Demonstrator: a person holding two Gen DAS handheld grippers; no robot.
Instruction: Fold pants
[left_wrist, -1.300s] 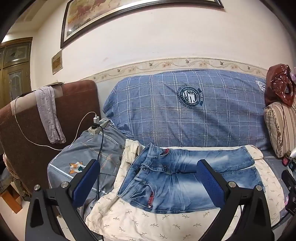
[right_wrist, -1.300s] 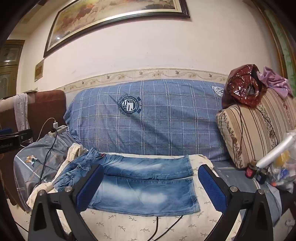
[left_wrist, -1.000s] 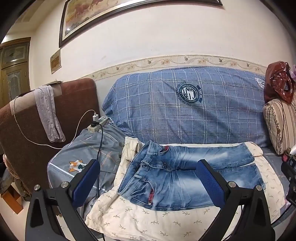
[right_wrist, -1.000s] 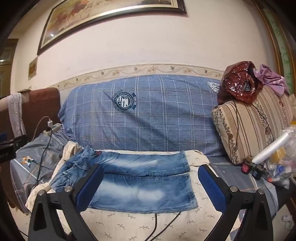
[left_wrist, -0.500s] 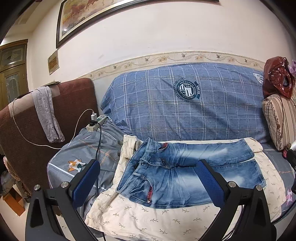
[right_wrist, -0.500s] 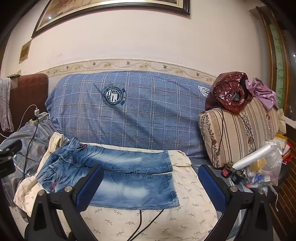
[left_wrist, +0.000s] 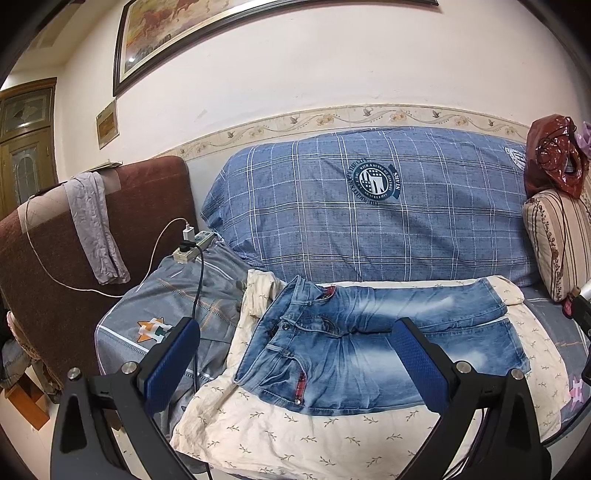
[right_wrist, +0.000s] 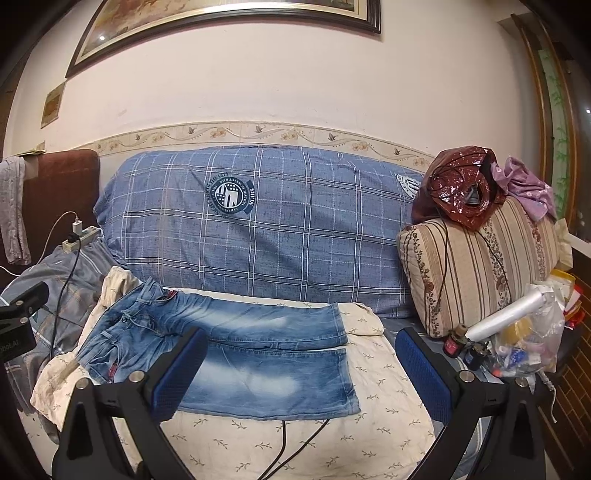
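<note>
Both the left tongs (left_wrist: 295, 360) and right tongs (right_wrist: 301, 371) are spread wide, holding nothing.

Both wrist views look level at the sofa from in front, held back from it. The left view sits further left, taking in the brown armrest (left_wrist: 55, 236); the right view reaches the striped cushion (right_wrist: 476, 269). Both share the jeans (left_wrist: 369, 343) (right_wrist: 236, 350) at lower centre.

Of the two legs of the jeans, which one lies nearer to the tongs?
The front leg, the wider, paler one lying nearest the sofa's front edge. The other leg lies behind it, against the blue checked cushion.
</note>
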